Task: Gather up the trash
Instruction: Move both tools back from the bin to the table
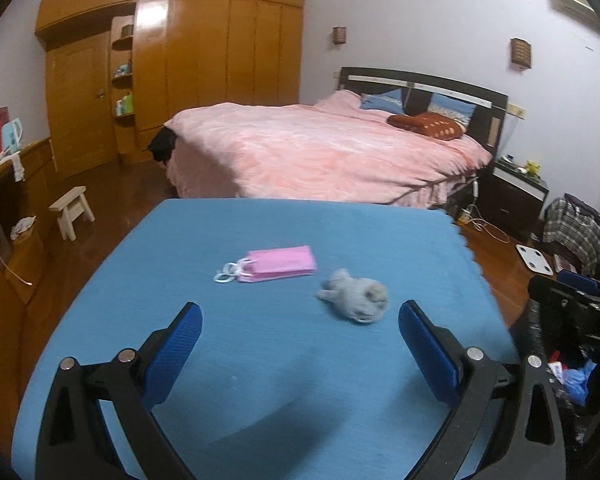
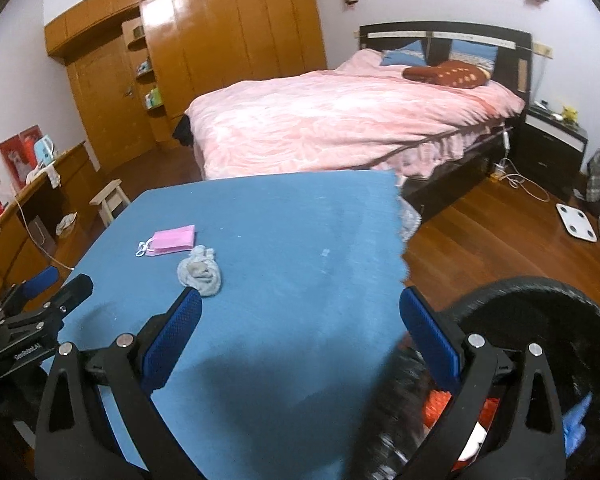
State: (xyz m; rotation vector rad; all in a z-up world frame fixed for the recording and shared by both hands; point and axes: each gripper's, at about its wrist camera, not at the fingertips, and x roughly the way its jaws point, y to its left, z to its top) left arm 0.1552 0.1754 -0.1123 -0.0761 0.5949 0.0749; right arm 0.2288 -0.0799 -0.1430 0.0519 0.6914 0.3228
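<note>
The left gripper hangs over the near part of the blue worktop, jaws wide apart, holding nothing and touching nothing. The right gripper sits at the worktop's right edge, jaws equally wide and empty; its right finger is above the black bin, which stands on the floor just beside the worktop. Inside the bin lie red, white and blue scraps; their count cannot be told.

Two pieces of trash lie on the worktop. One grey wad rests ahead of the left gripper, nearer its right finger; in the right wrist view the wad lies just past the tip of the right gripper's left finger. One pink mask with white loops lies just beyond the wad, close to it but apart.

Farther off: one stool, one bed with a pink cover, one wardrobe, two wall lamps.
</note>
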